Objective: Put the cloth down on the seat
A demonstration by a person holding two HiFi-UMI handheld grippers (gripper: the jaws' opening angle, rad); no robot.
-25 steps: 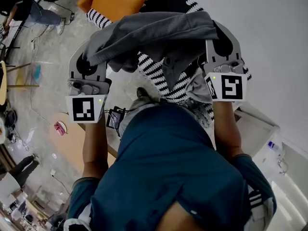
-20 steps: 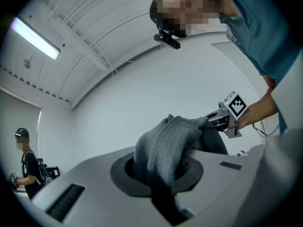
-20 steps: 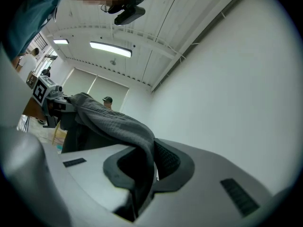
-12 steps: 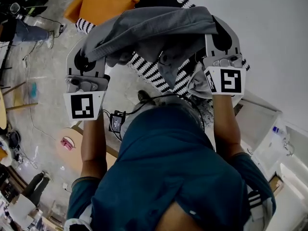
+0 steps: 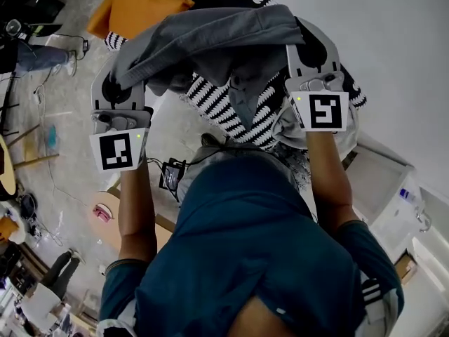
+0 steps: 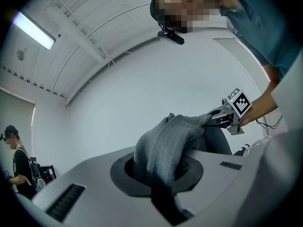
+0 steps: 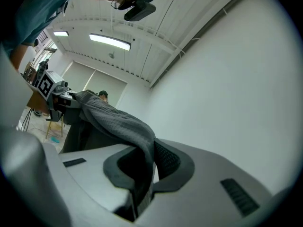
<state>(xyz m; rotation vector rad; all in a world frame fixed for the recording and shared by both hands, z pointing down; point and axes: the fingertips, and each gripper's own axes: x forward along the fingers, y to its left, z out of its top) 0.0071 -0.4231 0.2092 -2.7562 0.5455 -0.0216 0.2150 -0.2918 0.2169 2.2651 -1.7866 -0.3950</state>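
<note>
A grey cloth [image 5: 210, 37] hangs stretched between my two grippers, held above a seat with a black-and-white striped cover [image 5: 224, 107]. My left gripper [image 5: 121, 83] is shut on the cloth's left end, and the bunched fabric [image 6: 165, 145] fills its jaws. At the other end, my right gripper [image 5: 309, 48] is shut on the cloth's corner [image 7: 120, 122], which runs down between its pads. Each gripper view shows the other gripper across the cloth: the right gripper [image 6: 229, 115] and the left gripper [image 7: 54, 93]. The cloth's middle sags, and it hides both grippers' fingertips in the head view.
An orange cushion [image 5: 133, 5] lies at the seat's far end. A white wall runs along the right, with a white cabinet [image 5: 382, 181] below it. A round wooden table [image 5: 105, 216] and cables lie on the floor at left. Bystanders stand at the far left [image 5: 35, 55].
Both grippers have carried the cloth further away from the person's body, toward the striped seat. Both grips stay as they were.
</note>
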